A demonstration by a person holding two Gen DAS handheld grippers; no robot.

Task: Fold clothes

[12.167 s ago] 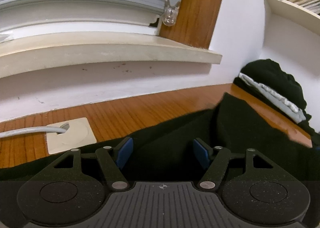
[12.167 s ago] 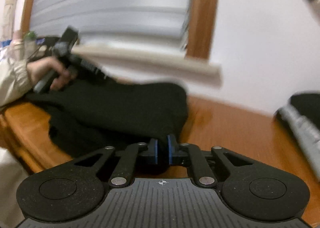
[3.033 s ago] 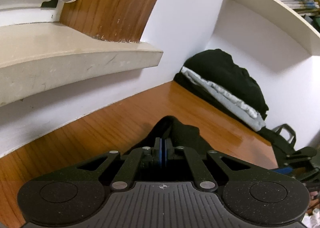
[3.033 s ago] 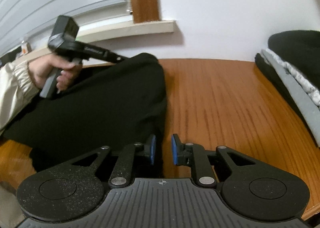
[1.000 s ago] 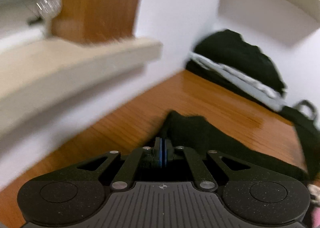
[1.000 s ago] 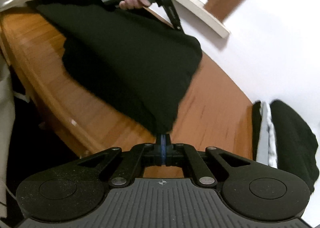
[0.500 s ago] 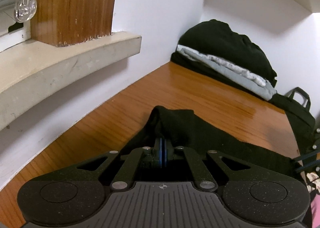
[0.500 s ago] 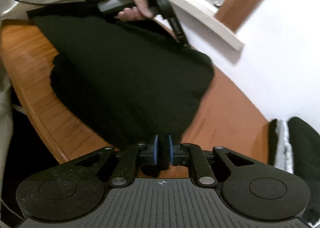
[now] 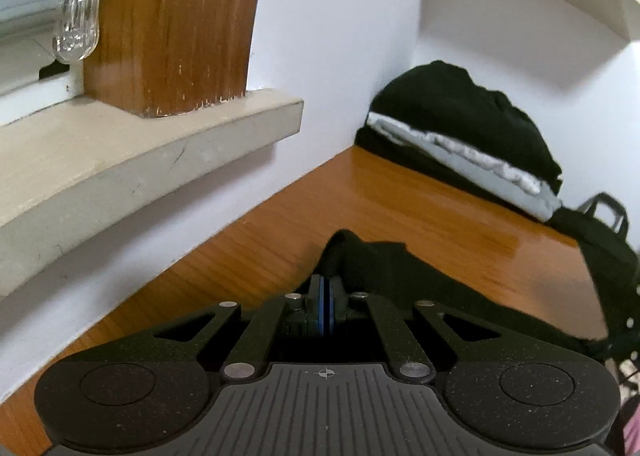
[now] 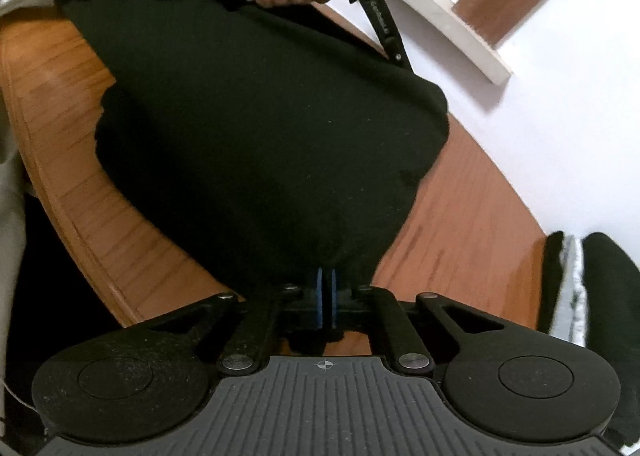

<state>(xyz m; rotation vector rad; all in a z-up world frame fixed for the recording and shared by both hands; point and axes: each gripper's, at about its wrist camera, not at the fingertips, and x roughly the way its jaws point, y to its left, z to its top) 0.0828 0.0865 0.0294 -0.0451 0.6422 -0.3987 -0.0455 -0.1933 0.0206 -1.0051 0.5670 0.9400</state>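
A black garment [image 10: 260, 136] lies spread over the wooden table [image 10: 472, 224]. My right gripper [image 10: 326, 288] is shut on the garment's near corner, at the table's front. My left gripper [image 9: 325, 296] is shut on the far corner of the same garment [image 9: 400, 276], close to the wall. In the right wrist view the left gripper [image 10: 400, 60] shows at the garment's far edge, held by a hand. The cloth stretches between the two grippers.
A stack of folded clothes, black and grey [image 9: 472, 136], sits in the far right corner of the table; it also shows in the right wrist view [image 10: 592, 288]. A window sill [image 9: 140, 152] juts out on the left. A black bag [image 9: 608, 240] stands beside the table.
The right gripper has shut tighter on the garment corner and drawn it nearer the table's front. The left gripper has stayed shut on its corner and shifted slightly.
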